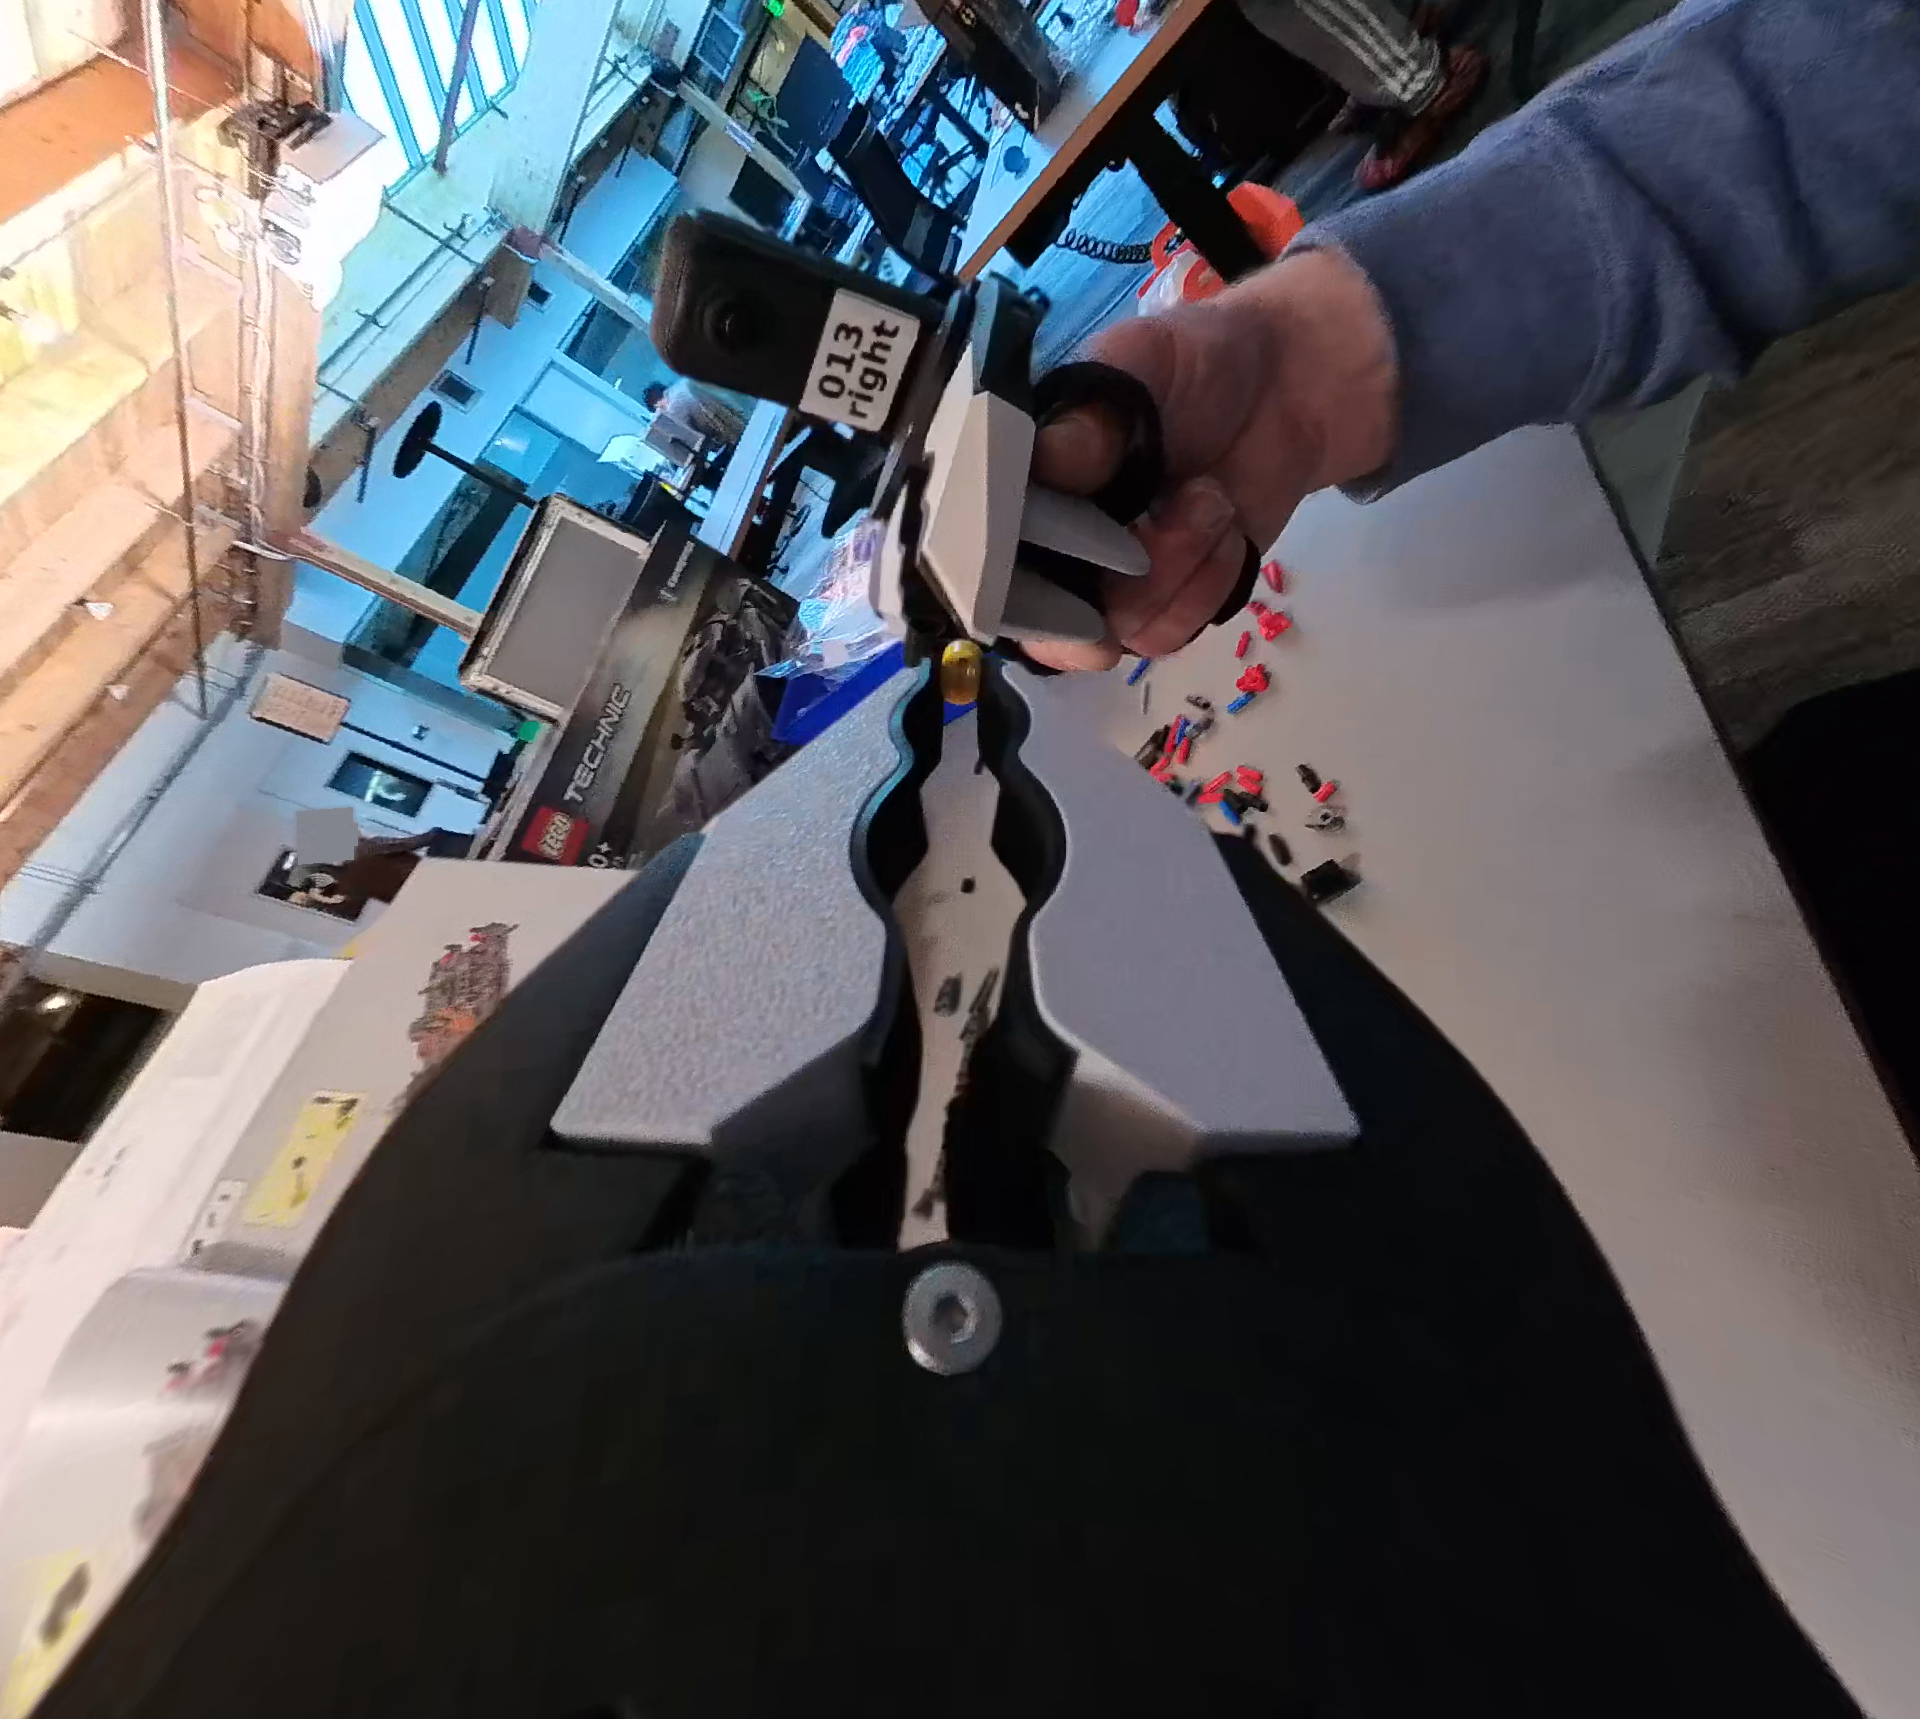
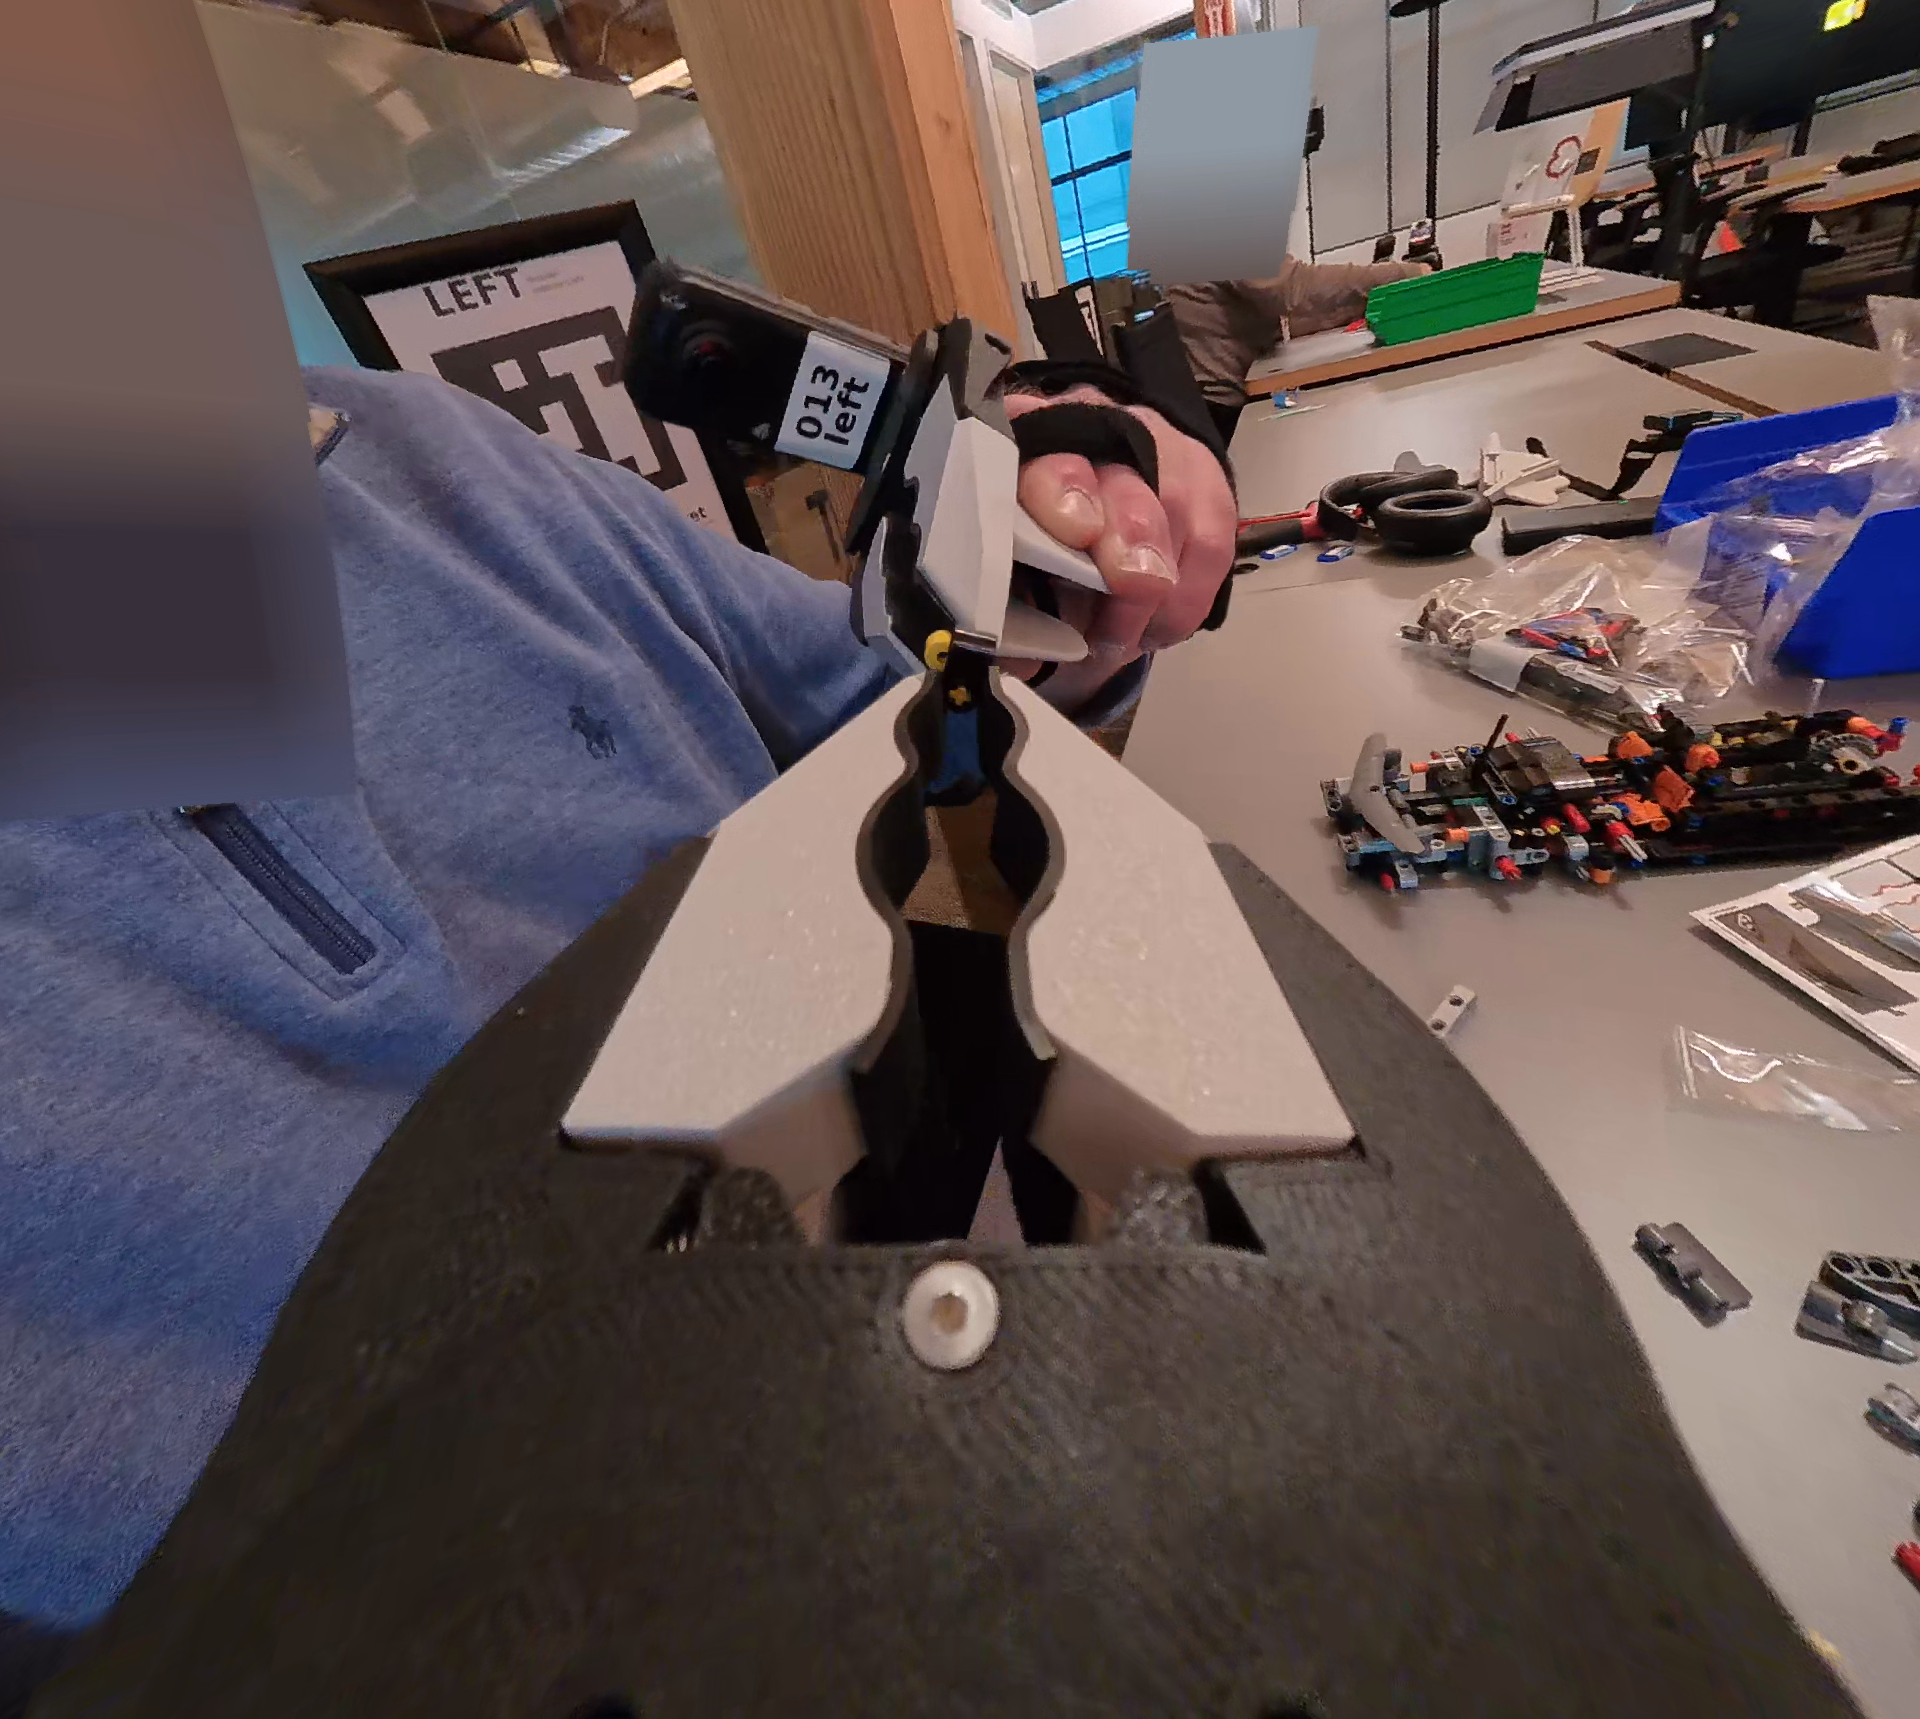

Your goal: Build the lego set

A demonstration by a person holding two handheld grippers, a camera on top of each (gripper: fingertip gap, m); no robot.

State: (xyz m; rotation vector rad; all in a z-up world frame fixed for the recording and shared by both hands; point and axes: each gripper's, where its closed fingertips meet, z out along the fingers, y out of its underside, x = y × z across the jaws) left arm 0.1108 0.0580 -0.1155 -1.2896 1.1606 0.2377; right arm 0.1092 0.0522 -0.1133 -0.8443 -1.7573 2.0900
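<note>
Both grippers are held up above the grey table (image 1: 1507, 838), tip to tip. My left gripper (image 1: 956, 698) is nearly closed, and a small yellow piece (image 1: 961, 667) sits at its tips. The right wrist view shows the left gripper (image 2: 940, 643) pinching that yellow piece (image 2: 935, 646). My right gripper (image 2: 951, 693) is shut on a small blue and black piece (image 2: 961, 755) that points at the yellow one. It faces me in the left wrist view (image 1: 940, 639). The two pieces meet, or nearly meet, at the tips.
A part-built black and orange chassis (image 2: 1621, 796) lies on the table. Near it are an instruction booklet (image 2: 1829, 942), bags of parts (image 2: 1579, 620), a blue bin (image 2: 1829, 526) and two tyres (image 2: 1423, 506). Loose red and blue pins (image 1: 1236, 734) are scattered about. The set's box (image 1: 644, 734) stands behind.
</note>
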